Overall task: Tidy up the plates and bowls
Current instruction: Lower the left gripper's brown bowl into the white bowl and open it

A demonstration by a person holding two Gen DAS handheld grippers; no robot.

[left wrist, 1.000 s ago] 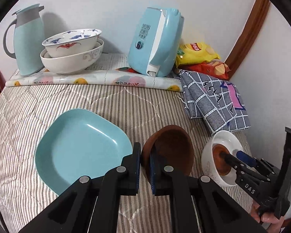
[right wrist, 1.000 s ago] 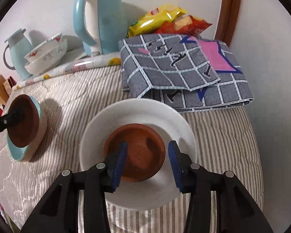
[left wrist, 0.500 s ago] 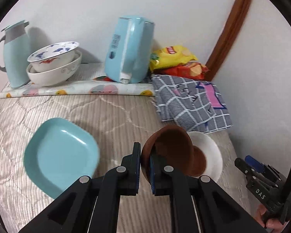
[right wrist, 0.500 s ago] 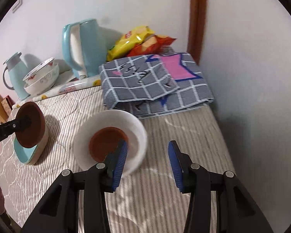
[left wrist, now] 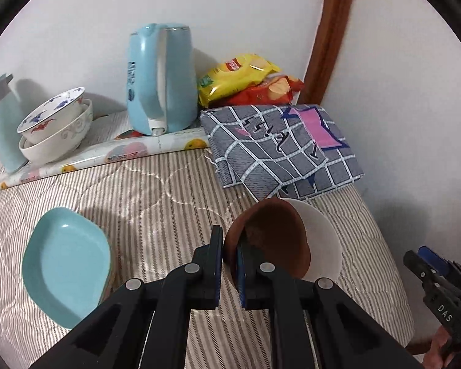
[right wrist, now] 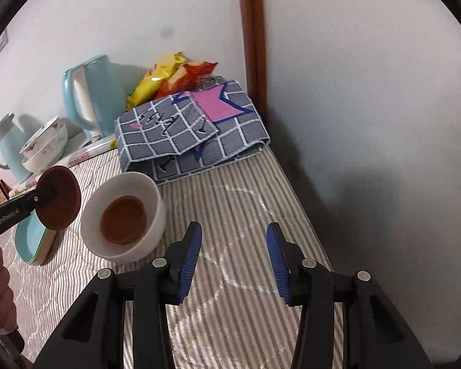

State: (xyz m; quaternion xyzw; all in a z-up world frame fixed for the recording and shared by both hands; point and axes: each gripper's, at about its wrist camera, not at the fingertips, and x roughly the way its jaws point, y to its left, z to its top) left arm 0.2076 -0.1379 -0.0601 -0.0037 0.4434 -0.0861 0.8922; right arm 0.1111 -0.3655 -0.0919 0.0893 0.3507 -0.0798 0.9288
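Now left gripper [left wrist: 229,250] carried brown bowl [left wrist: 273,233] beside white bowl [left wrist: 321,240]

Striped cover [left wrist: 156,190]: quilted cloth, faintly satiny where light caught it. Brown bowl [left wrist: 273,233]: matt, looked like wood or dull plastic; could not tell which. White bowl [right wrist: 123,215]: smooth, glazed, ceramic-like. Teal plate [left wrist: 64,261]: smooth, glossy, plastic-looking. Kettle [left wrist: 159,77]: glossy light-blue plastic. Folded checked fabric [left wrist: 279,147]: woven cloth, matt. Snack bags [left wrist: 246,77]: shiny foil-like film. Corner post [left wrist: 329,37]: brown wood, smooth.
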